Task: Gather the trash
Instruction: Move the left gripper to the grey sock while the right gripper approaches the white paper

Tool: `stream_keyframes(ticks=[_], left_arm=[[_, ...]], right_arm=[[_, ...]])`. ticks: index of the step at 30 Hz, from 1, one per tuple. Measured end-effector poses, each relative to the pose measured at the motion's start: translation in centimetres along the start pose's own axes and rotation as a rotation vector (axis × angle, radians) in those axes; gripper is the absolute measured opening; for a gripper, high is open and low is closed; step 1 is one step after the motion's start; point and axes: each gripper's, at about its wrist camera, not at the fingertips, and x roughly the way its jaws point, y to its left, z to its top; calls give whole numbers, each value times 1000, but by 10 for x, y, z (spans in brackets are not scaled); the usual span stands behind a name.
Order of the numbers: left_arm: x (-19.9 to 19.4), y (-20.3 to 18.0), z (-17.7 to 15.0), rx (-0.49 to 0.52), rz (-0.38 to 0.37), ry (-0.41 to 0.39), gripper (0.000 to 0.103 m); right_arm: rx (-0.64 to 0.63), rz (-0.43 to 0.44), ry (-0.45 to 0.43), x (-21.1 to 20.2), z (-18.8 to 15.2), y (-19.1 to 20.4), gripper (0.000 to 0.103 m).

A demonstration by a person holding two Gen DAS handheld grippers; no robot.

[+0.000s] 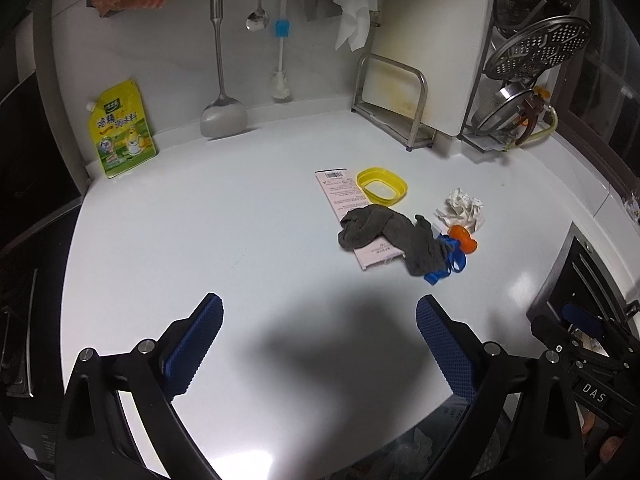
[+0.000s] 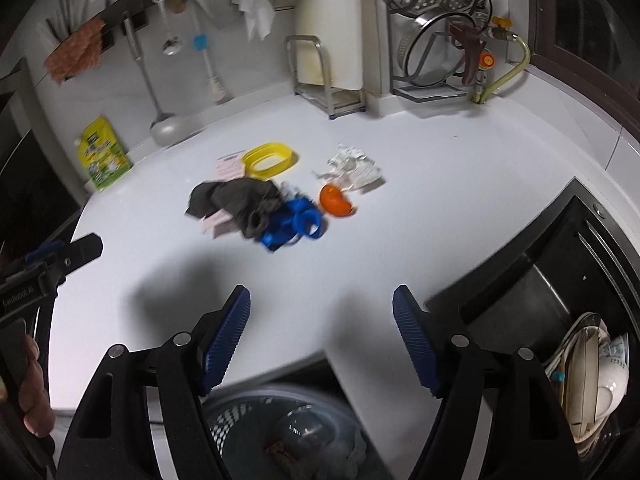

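A pile of trash lies on the white counter (image 1: 200, 240): a grey sock (image 1: 384, 236), a pink paper card (image 1: 340, 196), a yellow plastic ring lid (image 1: 382, 185), crumpled white paper (image 1: 462, 210), an orange piece (image 1: 462, 238) and a blue strap (image 1: 448, 264). The same pile shows in the right wrist view: sock (image 2: 236, 200), yellow lid (image 2: 270, 160), paper (image 2: 354, 168), orange piece (image 2: 335, 200), blue strap (image 2: 292, 224). My left gripper (image 1: 320, 312) is open and empty, short of the pile. My right gripper (image 2: 322, 304) is open and empty near the counter's front edge, above a trash bin (image 2: 288, 432).
A yellow-green refill pouch (image 1: 120, 132) leans on the back wall at the left. A spatula (image 1: 222, 116), spoon and brush hang behind. A cutting-board rack (image 1: 396, 108) and pot-lid rack (image 1: 520, 92) stand at the back right. A sink with dishes (image 2: 592, 380) is at the right.
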Motion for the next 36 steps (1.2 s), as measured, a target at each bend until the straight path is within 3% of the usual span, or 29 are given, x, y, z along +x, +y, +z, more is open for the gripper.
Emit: stream_keyframes(ticks=[11,24,36], left_arm=[[47,-17,14,-10,2,26,95],[88,-44,39,-35,-11,-14,95],[105,-48,40,-44,3,-13,95]], right_arm=[[13,-39,-4,51,35,-21,71],[-22,-30,-48,103,86,-36,72],[-40,-25,-1,153,109,-38,72]])
